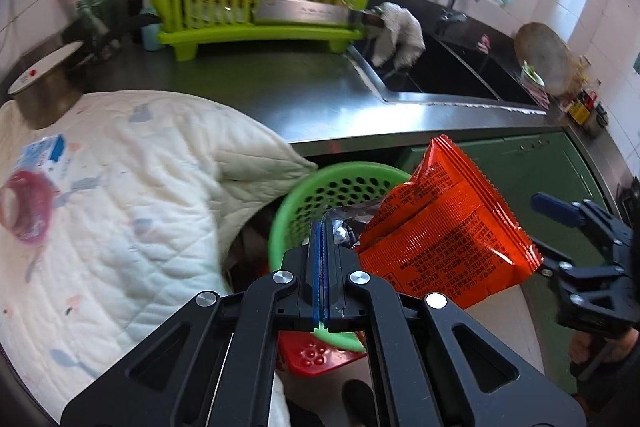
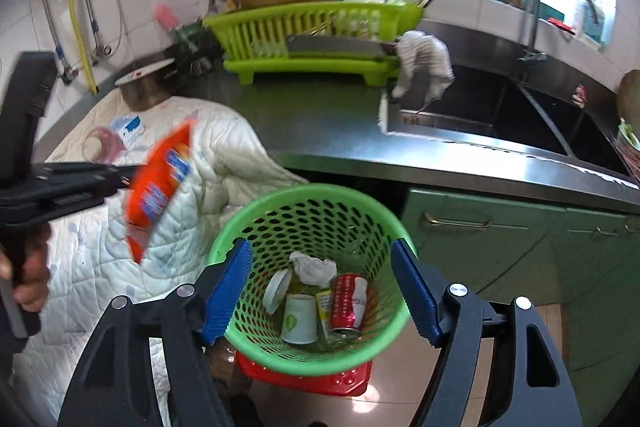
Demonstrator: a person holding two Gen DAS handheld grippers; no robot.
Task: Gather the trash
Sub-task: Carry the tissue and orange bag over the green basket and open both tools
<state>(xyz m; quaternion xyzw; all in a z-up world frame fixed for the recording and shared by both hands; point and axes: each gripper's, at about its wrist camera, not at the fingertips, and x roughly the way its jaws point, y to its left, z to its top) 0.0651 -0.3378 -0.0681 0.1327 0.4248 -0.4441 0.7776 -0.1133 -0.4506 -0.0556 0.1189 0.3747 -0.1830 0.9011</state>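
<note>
My left gripper (image 1: 322, 239) is shut on the torn silver edge of an orange snack wrapper (image 1: 444, 235) and holds it in the air above the green perforated bin (image 1: 340, 187). In the right wrist view the wrapper (image 2: 160, 183) hangs left of the bin (image 2: 316, 311), which holds a red can (image 2: 349, 301), a paper cup (image 2: 299, 319), a lid and crumpled tissue. My right gripper (image 2: 320, 291) is open and empty, its blue pads level with the bin's rim on both sides. It also shows at the right of the left wrist view (image 1: 560, 227).
A white quilted cloth (image 1: 120, 207) covers the counter at left, with a blue-white carton (image 1: 42, 153) and a pink tape roll (image 1: 26, 207) on it. A steel pot (image 1: 48, 91), lime dish rack (image 1: 256, 3) and sink (image 1: 452, 71) lie behind. A red stool (image 2: 304, 379) supports the bin.
</note>
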